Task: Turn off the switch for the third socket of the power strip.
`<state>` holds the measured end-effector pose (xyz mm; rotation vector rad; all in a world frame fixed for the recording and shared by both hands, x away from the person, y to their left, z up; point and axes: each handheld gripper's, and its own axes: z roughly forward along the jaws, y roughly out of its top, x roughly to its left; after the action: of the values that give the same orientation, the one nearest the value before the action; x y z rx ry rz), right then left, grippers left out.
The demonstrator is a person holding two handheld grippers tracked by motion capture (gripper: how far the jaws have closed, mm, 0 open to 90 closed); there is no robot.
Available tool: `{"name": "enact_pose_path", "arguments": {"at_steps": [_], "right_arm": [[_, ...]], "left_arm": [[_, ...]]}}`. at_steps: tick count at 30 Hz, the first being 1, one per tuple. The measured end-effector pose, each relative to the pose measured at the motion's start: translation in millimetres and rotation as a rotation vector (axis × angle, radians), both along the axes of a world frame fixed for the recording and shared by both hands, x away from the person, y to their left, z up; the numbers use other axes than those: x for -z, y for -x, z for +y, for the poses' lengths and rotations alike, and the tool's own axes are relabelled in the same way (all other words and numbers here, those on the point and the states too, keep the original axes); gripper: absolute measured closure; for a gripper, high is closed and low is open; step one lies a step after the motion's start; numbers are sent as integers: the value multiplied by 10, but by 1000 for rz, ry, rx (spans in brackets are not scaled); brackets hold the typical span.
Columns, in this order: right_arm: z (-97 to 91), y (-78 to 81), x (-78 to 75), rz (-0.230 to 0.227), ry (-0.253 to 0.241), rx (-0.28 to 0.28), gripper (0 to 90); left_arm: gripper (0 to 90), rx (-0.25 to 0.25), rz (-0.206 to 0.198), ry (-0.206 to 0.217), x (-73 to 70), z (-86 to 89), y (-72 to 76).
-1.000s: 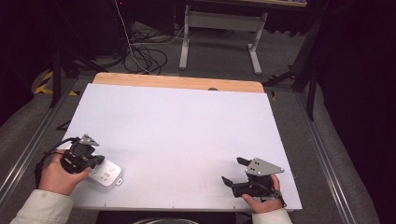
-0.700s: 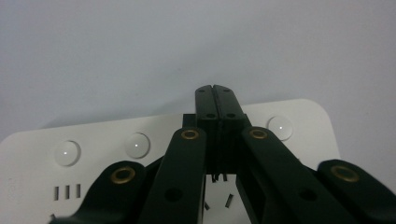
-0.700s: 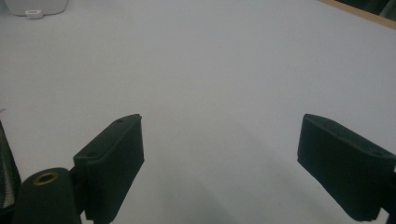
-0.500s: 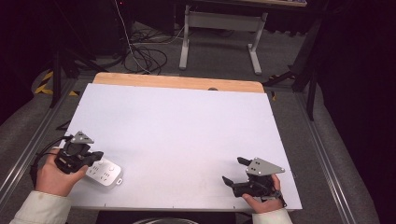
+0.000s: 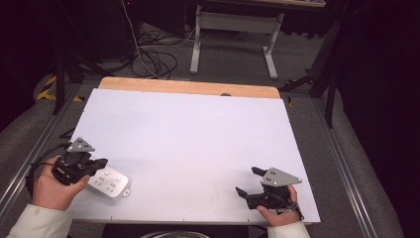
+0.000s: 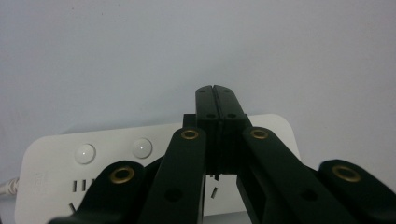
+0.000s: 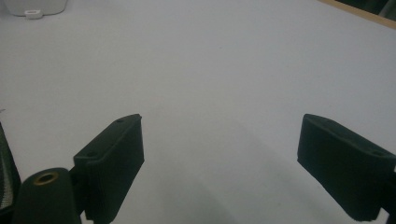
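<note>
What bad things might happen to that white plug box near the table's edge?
1. The white plastic power strip lies close to the near edge of the white table, so a nudge from the left gripper might push it off.
2. That gripper's jaws are shut, with nothing between them, over the strip, so it has no hold if the strip slides.
3. The right gripper, open, sits across the table, probably too far to help.

No readable text, label or number on the power strip [image 6: 56, 163] or elsewhere

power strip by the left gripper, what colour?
White power strip, with two round white buttons; clearest in the left gripper view.
</note>
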<state>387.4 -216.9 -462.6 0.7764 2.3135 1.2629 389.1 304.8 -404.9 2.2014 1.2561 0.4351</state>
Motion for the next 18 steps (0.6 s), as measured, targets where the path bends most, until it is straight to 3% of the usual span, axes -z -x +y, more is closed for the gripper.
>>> {"name": "enact_pose_path", "arguments": {"at_steps": [1,4,5,6,8,9,10,11,13,18], "right_arm": [[0,0,0,0,0,0,150],[-4,1,0,3,-2,2,150],[-4,1,0,3,-2,2,150],[-4,5,-3,0,-1,3,150],[-5,7,-4,-1,-1,3,150],[-7,7,-7,-4,-2,4,150],[-7,7,-7,-4,-2,4,150],[-8,7,-9,-4,-3,3,150],[-7,9,-9,-4,-4,3,150],[-11,14,-11,-7,-5,1,149]], "left_arm": [[899,-1,-10,-3,-11,-7,7],[673,12,-63,37,-67,-17,39],[612,12,-63,37,-67,-17,39],[558,29,-95,71,-101,-30,74],[529,36,-113,83,-125,-36,98],[437,51,-153,108,-152,-42,138],[405,51,-153,108,-152,-42,138],[405,62,-185,122,-169,-43,168],[320,76,-234,139,-186,-41,213],[164,92,-328,180,-160,-7,315]]}}
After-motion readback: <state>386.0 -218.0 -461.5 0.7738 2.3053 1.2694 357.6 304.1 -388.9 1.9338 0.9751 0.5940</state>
